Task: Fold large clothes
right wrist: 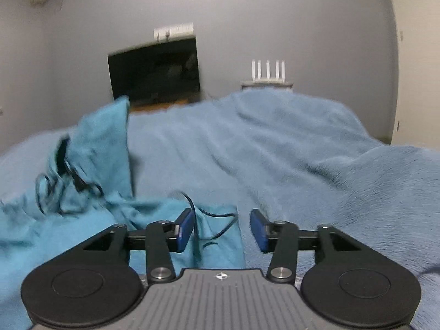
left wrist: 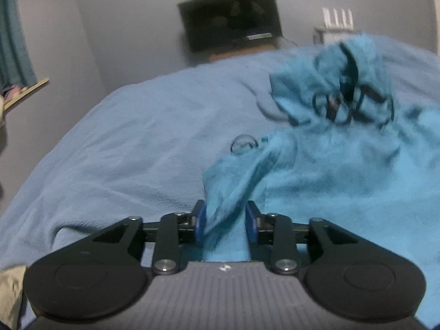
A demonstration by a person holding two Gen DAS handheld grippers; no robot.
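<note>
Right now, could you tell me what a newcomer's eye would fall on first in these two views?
The bright turquoise garment stands out first, rumpled on the paler blue blanket, with a dark printed design on its raised part. Next, the left hand-held gripper has a bunch of that fabric between its blue pads, while the right hand-held gripper is open over the garment's edge, where a thin dark cord lies. A dark screen stands by the far wall.

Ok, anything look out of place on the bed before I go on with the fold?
The turquoise garment is bunched, its printed part heaped up, not spread flat. A thin dark cord lies across its corner, between the right gripper fingers, and could snag. The left gripper has fabric gathered between its fingers.
</note>
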